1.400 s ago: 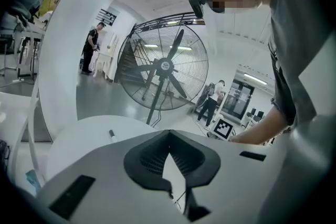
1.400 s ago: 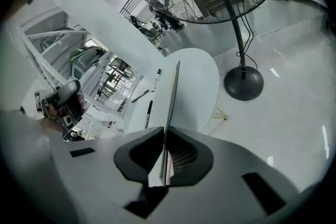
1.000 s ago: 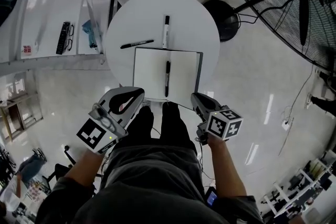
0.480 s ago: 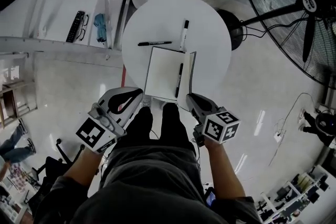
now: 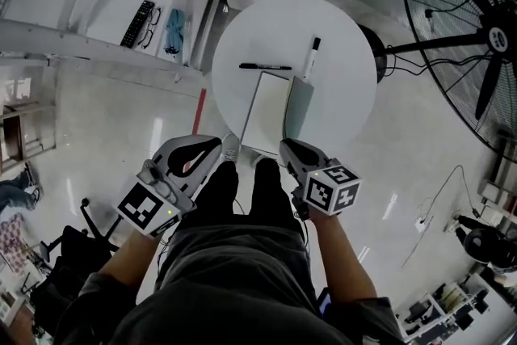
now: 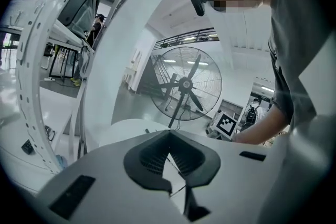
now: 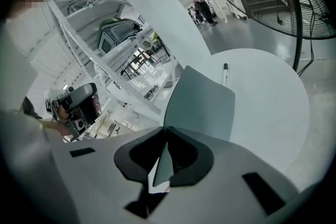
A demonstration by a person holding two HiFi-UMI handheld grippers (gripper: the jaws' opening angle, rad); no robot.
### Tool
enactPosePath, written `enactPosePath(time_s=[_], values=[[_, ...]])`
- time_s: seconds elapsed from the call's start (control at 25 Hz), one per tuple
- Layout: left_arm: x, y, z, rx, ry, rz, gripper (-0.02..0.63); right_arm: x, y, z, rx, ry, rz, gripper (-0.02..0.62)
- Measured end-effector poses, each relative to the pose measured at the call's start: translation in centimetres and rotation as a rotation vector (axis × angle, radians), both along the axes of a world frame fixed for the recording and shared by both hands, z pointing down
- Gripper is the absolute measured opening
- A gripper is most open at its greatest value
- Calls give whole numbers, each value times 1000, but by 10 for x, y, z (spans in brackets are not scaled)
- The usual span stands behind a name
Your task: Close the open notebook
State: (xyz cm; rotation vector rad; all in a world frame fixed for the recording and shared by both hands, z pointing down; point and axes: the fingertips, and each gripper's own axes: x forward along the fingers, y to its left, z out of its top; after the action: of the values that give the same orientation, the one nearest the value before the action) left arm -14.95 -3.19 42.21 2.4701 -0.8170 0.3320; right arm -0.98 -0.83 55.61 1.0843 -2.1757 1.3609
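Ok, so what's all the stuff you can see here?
table: one, white, round, in the middle
notebook: one, white page with a grey cover half lifted, on the table's near side
markers: two, one black, one black and white, on the table beyond the notebook
fan: one, black, big, at the right
remote: one, black, far left
glasses: one pair, dark, beside the remote
right claw: one, grey, shut on the notebook's cover
left claw: one, grey, shut, holding nothing

Grey notebook cover [image 7: 202,105] tilted up, pinched in right claw [image 7: 159,165], marker [image 7: 226,73] on round white table [image 7: 273,97]
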Motion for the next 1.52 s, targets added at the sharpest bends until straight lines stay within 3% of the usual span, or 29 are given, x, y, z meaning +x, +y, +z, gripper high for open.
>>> enactPosePath(time_s=[0.36, 0.88, 1.16, 1.52], values=[[-31, 4, 11, -32, 8, -53, 15, -42, -9, 34, -42, 40, -81, 43], [-64, 5, 32, -78, 7, -98, 15, -73, -18, 80, -114, 104, -113, 71], [-65, -2, 30, -72, 7, -98, 15, -86, -16, 88, -149, 95, -145, 155], [-47, -10, 15, -43, 5, -71, 15, -88, -22, 67, -113, 29, -144, 159]])
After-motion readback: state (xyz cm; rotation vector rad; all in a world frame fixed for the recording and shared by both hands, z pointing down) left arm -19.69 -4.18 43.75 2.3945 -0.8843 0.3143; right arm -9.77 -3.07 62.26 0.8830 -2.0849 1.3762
